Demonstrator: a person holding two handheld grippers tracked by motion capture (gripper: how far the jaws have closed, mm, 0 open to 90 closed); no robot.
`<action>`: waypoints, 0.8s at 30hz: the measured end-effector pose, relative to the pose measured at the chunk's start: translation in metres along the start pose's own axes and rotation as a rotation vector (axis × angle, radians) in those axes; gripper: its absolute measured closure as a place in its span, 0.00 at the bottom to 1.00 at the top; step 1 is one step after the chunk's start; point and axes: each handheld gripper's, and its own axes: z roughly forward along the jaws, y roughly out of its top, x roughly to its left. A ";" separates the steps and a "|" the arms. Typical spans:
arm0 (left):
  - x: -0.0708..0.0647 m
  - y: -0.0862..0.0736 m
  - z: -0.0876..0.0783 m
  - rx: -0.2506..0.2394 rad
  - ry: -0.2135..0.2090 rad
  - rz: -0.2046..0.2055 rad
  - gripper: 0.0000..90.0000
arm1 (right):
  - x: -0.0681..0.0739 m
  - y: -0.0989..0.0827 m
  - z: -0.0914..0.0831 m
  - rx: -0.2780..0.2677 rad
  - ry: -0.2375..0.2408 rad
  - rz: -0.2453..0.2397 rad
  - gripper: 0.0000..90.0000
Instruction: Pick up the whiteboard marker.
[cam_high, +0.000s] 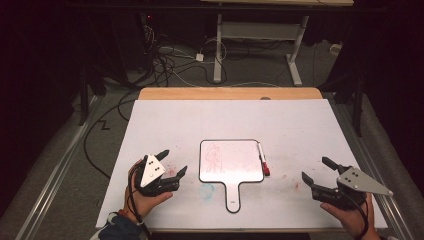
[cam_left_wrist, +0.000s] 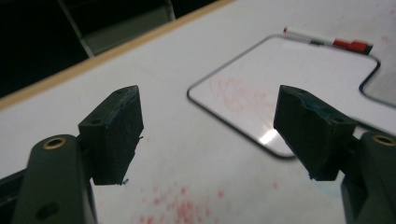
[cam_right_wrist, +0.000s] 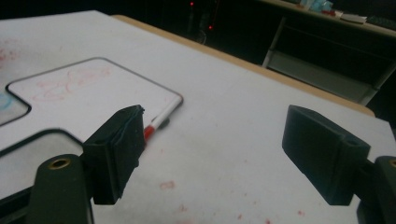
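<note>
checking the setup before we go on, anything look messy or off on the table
Yes: red marker smudges fleck the white table cover near the left tool and right of the small whiteboard. A faint blue smear sits by its handle. The red marker lies along the board's right edge.

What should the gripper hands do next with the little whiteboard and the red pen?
Probably the right gripper should reach toward the red marker lying along the whiteboard's right edge. Both grippers are open and empty, the marker sits on the right gripper's side, and the board carries faint red scribbles.
</note>
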 end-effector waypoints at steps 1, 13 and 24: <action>0.001 -0.005 -0.001 0.018 0.001 -0.005 0.25 | 0.000 0.000 0.000 0.000 0.000 0.000 0.24; -0.006 -0.010 0.001 0.069 -0.033 0.049 0.24 | -0.001 -0.004 0.007 0.069 0.047 -0.002 0.31; -0.007 -0.016 0.000 0.107 -0.041 0.050 0.24 | -0.015 0.028 0.076 0.227 0.162 0.088 0.45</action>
